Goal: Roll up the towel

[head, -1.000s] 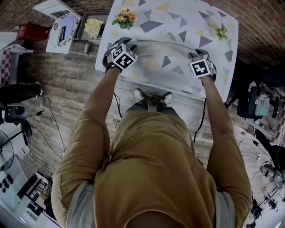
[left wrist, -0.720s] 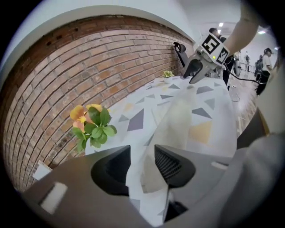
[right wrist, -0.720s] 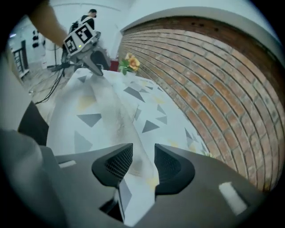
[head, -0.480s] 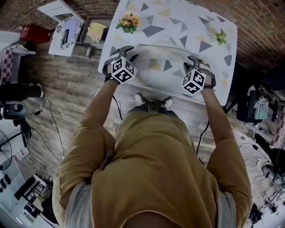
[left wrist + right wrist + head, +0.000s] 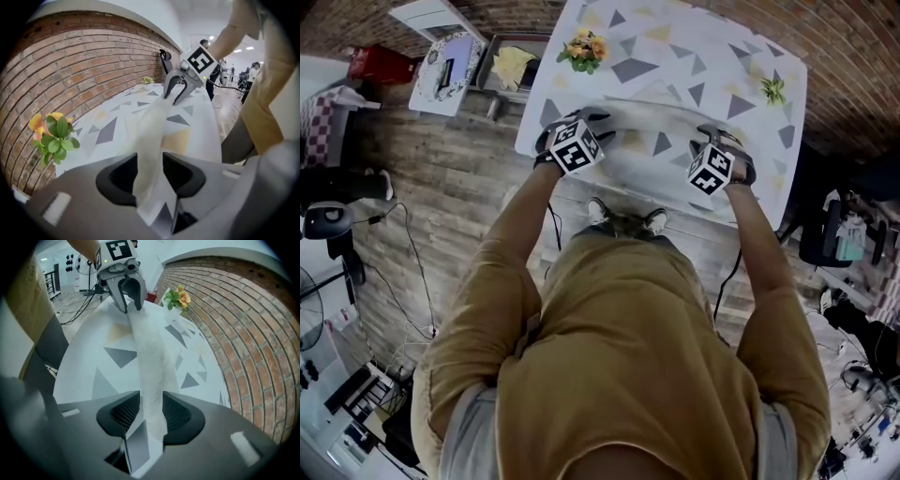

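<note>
The towel (image 5: 654, 120) is white with grey and yellow triangles and lies spread over the table (image 5: 787, 159). A raised, partly rolled strip of it runs between my two grippers. My left gripper (image 5: 589, 120) is shut on the strip's left end, and the cloth (image 5: 151, 136) passes between its jaws (image 5: 150, 172). My right gripper (image 5: 714, 136) is shut on the right end, where the towel roll (image 5: 151, 357) is pinched between its pads (image 5: 151, 412). Each gripper view shows the other gripper (image 5: 180, 88) (image 5: 125, 290) at the strip's far end.
A pot of yellow flowers (image 5: 586, 49) stands at the table's far left, and a small green plant (image 5: 772, 89) at the far right. A side table with a tray (image 5: 450, 64) stands left. A brick wall (image 5: 243, 324) runs behind the table. A black chair (image 5: 823, 234) is at the right.
Both grippers have come toward the table's near edge with the towel strip held. Their marker cubes have turned as the wrists rolled, the right one most.
</note>
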The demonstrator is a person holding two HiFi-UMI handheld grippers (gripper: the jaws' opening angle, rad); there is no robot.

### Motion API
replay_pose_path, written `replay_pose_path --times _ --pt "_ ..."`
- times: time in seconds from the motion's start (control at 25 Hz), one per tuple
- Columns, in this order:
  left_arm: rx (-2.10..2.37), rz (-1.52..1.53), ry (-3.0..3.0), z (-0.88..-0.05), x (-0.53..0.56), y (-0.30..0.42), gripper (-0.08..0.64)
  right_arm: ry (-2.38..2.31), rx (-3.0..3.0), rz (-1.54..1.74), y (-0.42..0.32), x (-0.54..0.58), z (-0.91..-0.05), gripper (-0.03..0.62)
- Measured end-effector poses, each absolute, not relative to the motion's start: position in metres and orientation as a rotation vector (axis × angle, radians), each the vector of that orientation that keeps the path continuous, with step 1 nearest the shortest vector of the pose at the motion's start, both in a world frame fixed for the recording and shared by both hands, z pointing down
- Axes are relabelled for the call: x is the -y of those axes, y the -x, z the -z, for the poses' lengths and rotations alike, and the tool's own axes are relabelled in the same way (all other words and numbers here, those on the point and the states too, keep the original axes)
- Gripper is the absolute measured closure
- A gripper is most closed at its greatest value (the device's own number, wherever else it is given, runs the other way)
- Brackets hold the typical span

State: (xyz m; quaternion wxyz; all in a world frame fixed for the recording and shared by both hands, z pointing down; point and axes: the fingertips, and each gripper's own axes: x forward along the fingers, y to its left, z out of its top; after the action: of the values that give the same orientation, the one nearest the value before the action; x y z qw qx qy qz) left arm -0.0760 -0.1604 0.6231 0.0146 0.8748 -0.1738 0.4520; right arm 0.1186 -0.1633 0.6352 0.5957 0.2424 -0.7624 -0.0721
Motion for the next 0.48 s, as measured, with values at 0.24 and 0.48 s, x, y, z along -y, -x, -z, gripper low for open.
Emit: replay_pose_path --times 0.24,0.48 --pt "0.454 -1.436 -2.712 -0.629 0.167 0.070 0.383 -0.544 1.750 0.129 -0.117 0.163 -0.640 0.459" --pt "0.390 -1.466 -2.759 -0.630 0.167 0.056 0.383 -0.557 1.766 0.079 -0.120 0.163 -0.640 0.460"
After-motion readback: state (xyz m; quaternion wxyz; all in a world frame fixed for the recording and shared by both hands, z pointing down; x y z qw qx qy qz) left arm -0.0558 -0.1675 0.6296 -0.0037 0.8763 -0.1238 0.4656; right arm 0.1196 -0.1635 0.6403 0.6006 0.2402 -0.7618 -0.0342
